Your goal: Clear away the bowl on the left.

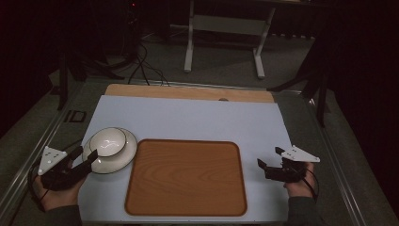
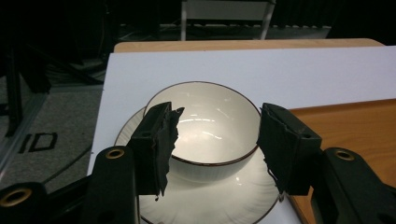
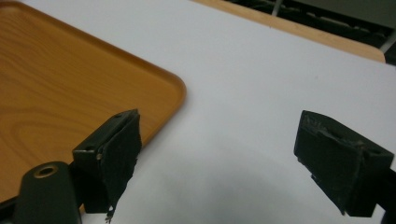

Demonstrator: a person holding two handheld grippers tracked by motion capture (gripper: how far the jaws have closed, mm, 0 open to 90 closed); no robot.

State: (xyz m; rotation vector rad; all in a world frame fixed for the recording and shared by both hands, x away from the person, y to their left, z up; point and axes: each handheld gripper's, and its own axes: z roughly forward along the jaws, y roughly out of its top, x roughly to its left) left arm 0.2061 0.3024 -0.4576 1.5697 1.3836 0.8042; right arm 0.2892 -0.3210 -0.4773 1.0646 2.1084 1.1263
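Bowl (image 2: 205,128) sits on a white plate (image 2: 219,200) at the mat's left edge, just beside the wooden tray (image 1: 186,176). Left gripper (image 2: 217,144) straddles the bowl's near rim with jaws apart — seemingly not pressing it. Right gripper (image 3: 233,163) hovers over bare mat (image 3: 261,79), jaws spread — holding nothing.

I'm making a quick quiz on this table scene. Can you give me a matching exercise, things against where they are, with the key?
Things:
1. bowl
2. tray
3. left gripper
4. right gripper

Places:
A. middle of the white mat
B. open, over bare mat right of the tray
C. on the plate
D. open, jaws either side of the bowl

Pairs: 1-C, 2-A, 3-D, 4-B
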